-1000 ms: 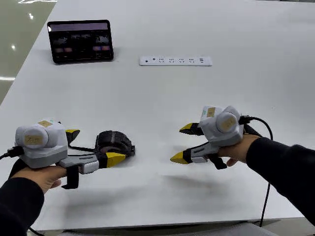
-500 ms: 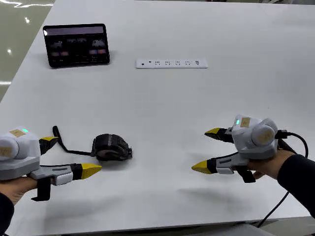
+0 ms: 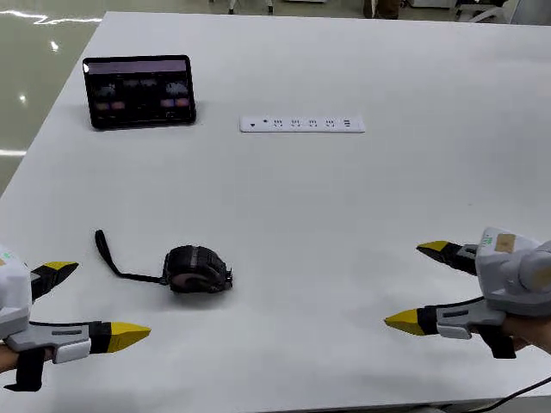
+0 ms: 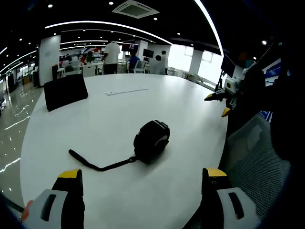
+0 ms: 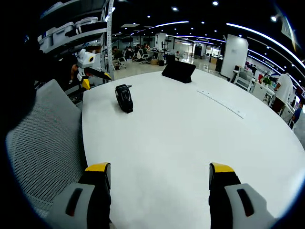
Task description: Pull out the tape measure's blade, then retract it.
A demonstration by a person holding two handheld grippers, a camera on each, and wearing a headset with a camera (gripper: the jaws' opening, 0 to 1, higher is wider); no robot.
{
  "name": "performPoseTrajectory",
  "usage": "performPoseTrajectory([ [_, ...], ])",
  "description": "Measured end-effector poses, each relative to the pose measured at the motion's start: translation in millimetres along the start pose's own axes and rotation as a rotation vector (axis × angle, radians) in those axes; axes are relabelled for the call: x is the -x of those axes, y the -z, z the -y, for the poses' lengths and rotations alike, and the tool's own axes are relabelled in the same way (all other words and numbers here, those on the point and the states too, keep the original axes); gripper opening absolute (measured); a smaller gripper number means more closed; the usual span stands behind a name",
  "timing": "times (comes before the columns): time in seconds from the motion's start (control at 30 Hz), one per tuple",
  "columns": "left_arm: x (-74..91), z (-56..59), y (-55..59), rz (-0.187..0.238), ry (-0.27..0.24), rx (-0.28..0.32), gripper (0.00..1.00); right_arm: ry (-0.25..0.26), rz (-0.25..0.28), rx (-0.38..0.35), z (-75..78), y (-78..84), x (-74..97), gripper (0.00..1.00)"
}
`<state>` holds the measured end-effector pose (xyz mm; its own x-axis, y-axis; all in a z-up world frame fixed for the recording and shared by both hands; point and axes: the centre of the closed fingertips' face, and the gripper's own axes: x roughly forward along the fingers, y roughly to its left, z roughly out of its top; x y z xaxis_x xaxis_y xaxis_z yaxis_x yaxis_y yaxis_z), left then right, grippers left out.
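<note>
- One black tape measure (image 3: 196, 268), strap (image 4: 97, 167) toward 9 o'clock.
- Both released: left gripper (image 3: 102, 299), right gripper (image 3: 411, 285).
- One tablet (image 3: 139, 90), 11 o'clock, writing illegible; one power strip (image 3: 301, 125), 1 o'clock.

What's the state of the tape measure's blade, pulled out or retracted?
Retracted. No blade extends from the tape measure lying on the table; just its black strap trails out to one side.
</note>
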<state>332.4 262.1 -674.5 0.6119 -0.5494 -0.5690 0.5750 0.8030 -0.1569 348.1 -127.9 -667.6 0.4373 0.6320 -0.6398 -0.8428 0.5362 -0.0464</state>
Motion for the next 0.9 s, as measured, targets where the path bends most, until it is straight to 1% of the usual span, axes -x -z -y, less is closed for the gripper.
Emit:
performPoseTrajectory([
  [0.07, 2.8, -0.4, 3.1, -0.006, -0.009, 0.005, 1.0, 0.003, -0.009, -0.007, 0.6, 5.3, 5.1, 0.84],
  [0.1, 5.0, -1.6, 3.5, 0.0, -0.017, 0.021, 1.0, 0.007, -0.01, -0.019, 1.7, 7.8, 8.2, 0.85],
  [0.13, 6.7, -1.7, 2.7, 0.011, -0.017, 0.024, 1.0, 0.011, -0.011, -0.025, 2.5, 9.7, 10.4, 0.88],
  [0.17, 9.0, -3.5, 1.3, 0.026, -0.031, 0.025, 1.0, 0.015, -0.009, -0.031, 2.5, 11.6, 13.3, 0.9],
  [0.23, 11.1, -2.5, 3.5, 0.017, -0.025, 0.04, 1.0, 0.028, -0.014, -0.028, 3.8, 16.3, 16.4, 0.94],
  [0.27, 12.2, -2.7, 3.6, 0.02, -0.03, 0.036, 1.0, 0.042, -0.021, -0.027, 5.7, 20.5, 18.5, 0.95],
  [0.3, 12.9, -3.6, 4.1, 0.017, -0.034, 0.035, 1.0, 0.047, -0.019, -0.037, 6.4, 22.0, 19.9, 0.97],
  [0.33, 14.0, -4.1, 4.5, 0.013, -0.037, 0.037, 1.0, 0.051, -0.004, -0.059, 6.1, 21.9, 21.9, 0.99],
  [0.37, 15.1, -4.6, 4.6, 0.012, -0.041, 0.035, 1.0, 0.05, 0.001, -0.068, 5.4, 22.7, 23.3, 1.0],
  [0.4, 16.3, -7.3, 4.3, 0.01, -0.056, 0.027, 1.0, 0.049, 0.001, -0.072, 4.3, 24.3, 24.5, 1.0],
  [0.43, 17.7, -10.7, 5.9, -0.003, -0.072, 0.023, 1.0, 0.049, 0.001, -0.076, 2.8, 26.3, 25.7, 1.0],
  [0.47, 18.1, -10.5, 7.0, -0.015, -0.067, 0.026, 1.0, 0.049, 0.001, -0.08, 1.6, 27.9, 26.6, 1.0],
  [0.6, 22.1, -11.7, 2.1, -0.006, -0.067, 0.017, 1.0, 0.057, -0.005, -0.081, -0.5, 33.9, 29.4, 1.0],
  [0.7, 23.7, -12.6, -0.6, 0.006, -0.067, 0.011, 1.0, 0.059, -0.022, -0.059, -3.3, 35.8, 29.6, 1.0],
  [0.73, 24.3, -11.1, -1.7, 0.008, -0.063, 0.015, 1.0, 0.055, -0.025, -0.053, -4.1, 35.6, 29.3, 1.0],
  [0.77, 25.2, -11.0, -3.4, 0.013, -0.069, 0.006, 1.0, 0.051, -0.027, -0.048, -5.9, 34.2, 28.8, 1.0],
  [0.87, 25.9, -10.3, -4.5, 0.018, -0.063, 0.016, 1.0, 0.047, -0.022, -0.049, -6.1, 31.2, 27.8, 1.0],
  [0.9, 26.0, -11.1, -3.5, 0.013, -0.066, 0.017, 1.0, 0.047, -0.022, -0.049, -5.8, 30.7, 27.5, 1.0],
])
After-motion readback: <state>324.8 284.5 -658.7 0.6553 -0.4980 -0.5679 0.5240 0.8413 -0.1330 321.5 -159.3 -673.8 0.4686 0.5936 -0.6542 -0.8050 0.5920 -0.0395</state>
